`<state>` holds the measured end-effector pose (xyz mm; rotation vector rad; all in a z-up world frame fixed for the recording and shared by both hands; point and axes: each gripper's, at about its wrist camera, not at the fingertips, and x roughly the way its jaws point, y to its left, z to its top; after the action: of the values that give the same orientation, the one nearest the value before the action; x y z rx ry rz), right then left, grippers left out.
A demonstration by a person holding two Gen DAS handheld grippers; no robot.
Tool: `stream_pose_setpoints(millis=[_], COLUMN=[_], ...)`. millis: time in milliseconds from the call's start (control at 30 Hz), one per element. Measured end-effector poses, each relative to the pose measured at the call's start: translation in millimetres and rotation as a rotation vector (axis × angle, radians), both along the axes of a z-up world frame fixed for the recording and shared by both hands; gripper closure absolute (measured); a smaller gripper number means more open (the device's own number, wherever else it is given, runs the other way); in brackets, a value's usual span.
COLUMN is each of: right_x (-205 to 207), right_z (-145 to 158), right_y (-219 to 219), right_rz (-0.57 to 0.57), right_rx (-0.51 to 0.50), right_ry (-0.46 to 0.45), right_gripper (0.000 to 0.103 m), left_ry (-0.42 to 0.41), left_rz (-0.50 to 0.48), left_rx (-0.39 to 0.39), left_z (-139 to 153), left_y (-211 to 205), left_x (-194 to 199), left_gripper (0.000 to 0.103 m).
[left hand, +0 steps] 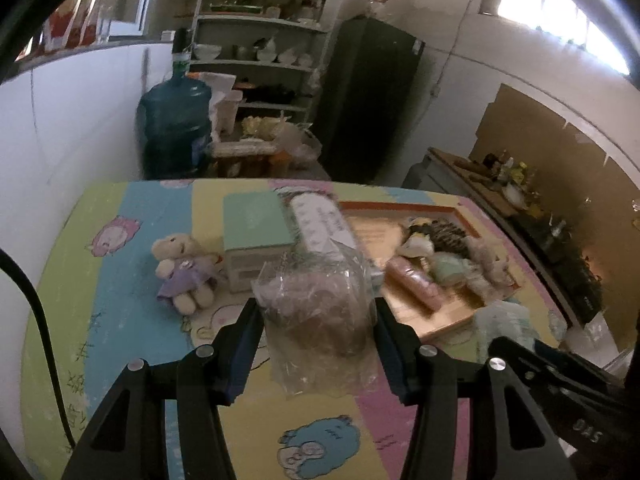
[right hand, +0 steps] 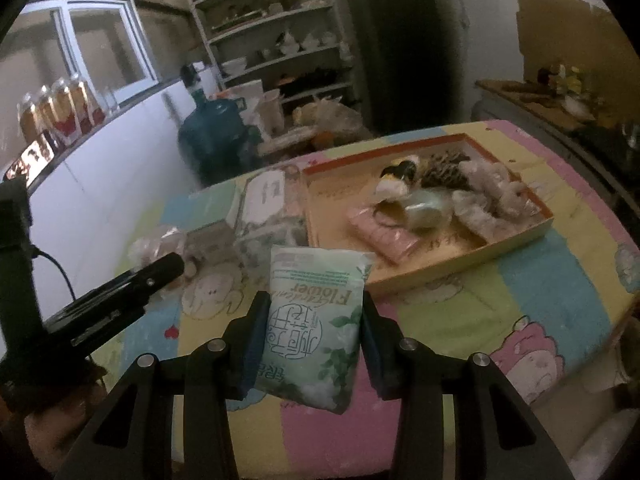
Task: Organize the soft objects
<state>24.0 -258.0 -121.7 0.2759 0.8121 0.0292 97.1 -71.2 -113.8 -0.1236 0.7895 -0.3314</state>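
The left gripper (left hand: 316, 320) pinches a clear plastic bag (left hand: 316, 312) above the patterned table (left hand: 120, 320); the right gripper (right hand: 316, 320) clamps a green tissue pack (right hand: 316, 328). Beyond — a plush bear (left hand: 186, 272), then the tray (right hand: 472, 256) of soft toys.

Between my left jaws sits a plastic bag (left hand: 316, 312), lifted off the tabletop (left hand: 132, 216). Beyond it stands a small box (left hand: 256, 240), with a teddy bear (left hand: 184, 272) to its left. Ahead and right of those jaws lies a tray (left hand: 440, 320) holding several soft toys (left hand: 452, 256). Between my right jaws sits a tissue pack (right hand: 316, 320); the tray is ahead and right.
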Motion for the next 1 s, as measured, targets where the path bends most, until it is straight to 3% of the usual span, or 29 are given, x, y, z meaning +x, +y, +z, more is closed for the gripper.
stream_pose_setpoints(millis=[1000], right_x=[48], right_z=[29], right_y=[-87], right_rz=[-0.015], right_rx=[-0.015], right_ry=[-0.054], right_gripper=[0.059], left_ry=[-0.025], left_rz=[-0.009], left_rx=[0.017], left_z=[23], left_y=[-88], left_x=[38], left_gripper=[0.048])
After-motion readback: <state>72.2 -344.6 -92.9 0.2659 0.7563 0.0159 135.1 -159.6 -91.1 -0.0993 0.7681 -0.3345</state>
